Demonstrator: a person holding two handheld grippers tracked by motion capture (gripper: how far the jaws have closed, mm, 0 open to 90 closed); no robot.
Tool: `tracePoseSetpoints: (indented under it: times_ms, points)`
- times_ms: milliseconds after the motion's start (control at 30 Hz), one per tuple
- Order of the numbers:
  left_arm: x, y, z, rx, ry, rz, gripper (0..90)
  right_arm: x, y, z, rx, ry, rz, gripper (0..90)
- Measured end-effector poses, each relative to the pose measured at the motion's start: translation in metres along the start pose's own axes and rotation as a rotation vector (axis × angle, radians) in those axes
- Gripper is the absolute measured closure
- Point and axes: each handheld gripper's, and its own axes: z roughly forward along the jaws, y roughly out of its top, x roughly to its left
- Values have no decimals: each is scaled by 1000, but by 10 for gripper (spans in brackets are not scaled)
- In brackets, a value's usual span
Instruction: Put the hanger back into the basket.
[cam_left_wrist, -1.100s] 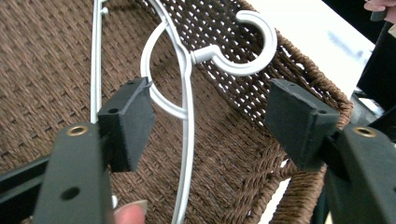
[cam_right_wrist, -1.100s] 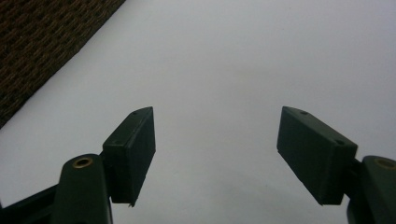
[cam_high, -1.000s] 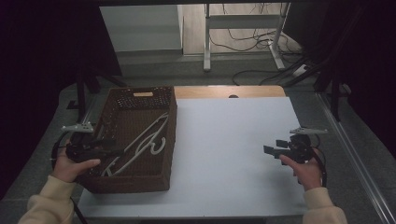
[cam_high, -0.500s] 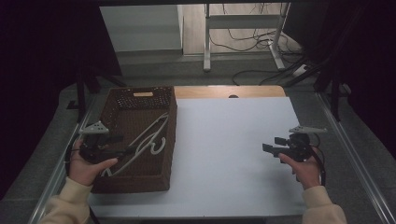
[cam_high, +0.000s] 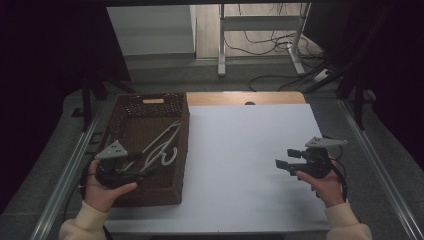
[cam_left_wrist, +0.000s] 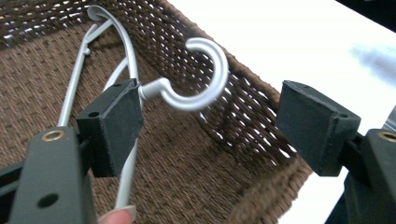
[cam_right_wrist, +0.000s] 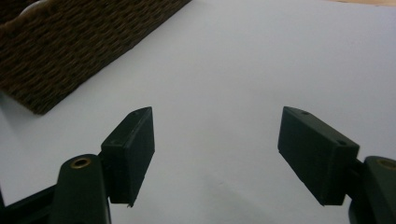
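We treat the white clothes hangers (cam_high: 159, 147) as the workpiece. They lie tangled together in the brown wicker basket (cam_high: 131, 116) at the left side of the white worktop (cam_high: 250, 165), with one hook (cam_left_wrist: 201, 74) curling up against the basket's inner wall.

The left hand-held gripper (cam_left_wrist: 210, 121) hovers over the basket. Its jaws have just been opening and now stand wide; the hook sits in the gap between them, and the shank below it passes behind the left-side pad, so we cannot tell whether it touches. The right hand-held gripper (cam_high: 282, 159) waits over the bare worktop, well apart from the basket, jaws wide and empty.

We judge the hangers to be light, stiff, moulded plastic with a smooth, rounded section, so the pads may slide or let the piece twist. We recommend closing on the straight shank just below the hook, where the pads meet parallel faces. Because the arms interlock, we expect a second hanger to drag along; we lift slowly and clear of the basket wall.
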Motion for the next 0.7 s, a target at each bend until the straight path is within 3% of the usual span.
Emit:
tracePoseSetpoints:
  times_ms: [133,267,700]
  points:
    - [-5,-6,2,4,13,9,228,15,-2,-1,20,1,-55,275]
    - [-10,-7,2,3,0,23,225,25,-2,-3,12,10,-72,272]
    - [-6,-5,-1,-22,-3,22,218,18,-6,-3,17,2,-54,272]
